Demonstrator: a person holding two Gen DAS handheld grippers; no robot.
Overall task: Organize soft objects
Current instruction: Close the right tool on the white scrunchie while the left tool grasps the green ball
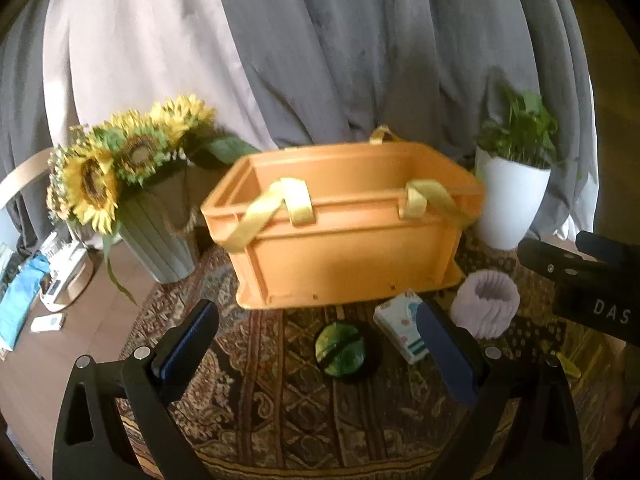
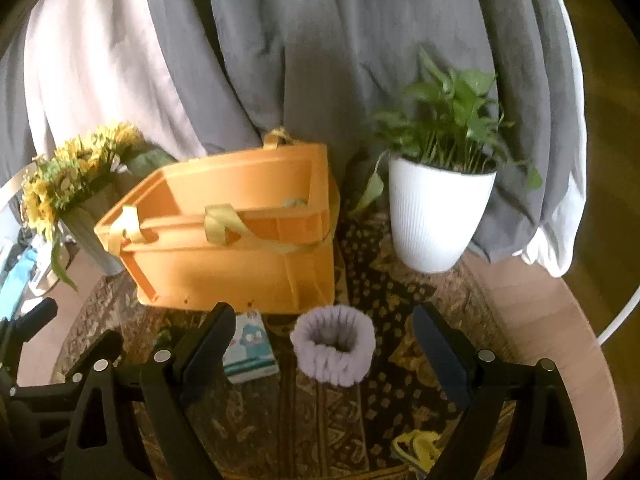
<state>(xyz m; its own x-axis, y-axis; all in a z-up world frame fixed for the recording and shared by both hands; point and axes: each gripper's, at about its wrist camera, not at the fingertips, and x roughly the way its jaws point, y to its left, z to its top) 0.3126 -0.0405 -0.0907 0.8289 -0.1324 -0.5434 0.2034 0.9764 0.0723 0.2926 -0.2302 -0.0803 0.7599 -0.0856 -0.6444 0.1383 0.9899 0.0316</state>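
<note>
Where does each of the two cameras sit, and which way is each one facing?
Left wrist: on the left gripper, looking forward and down at the green ball; its two open fingers show, plus the right gripper at the right edge.
Right wrist: on the right gripper, looking forward and down at the lilac fabric ring; its open fingers show, plus the left gripper at the left edge.
Shared: orange crate, tissue pack, lilac ring, white plant pot, sunflowers, patterned cloth.
</note>
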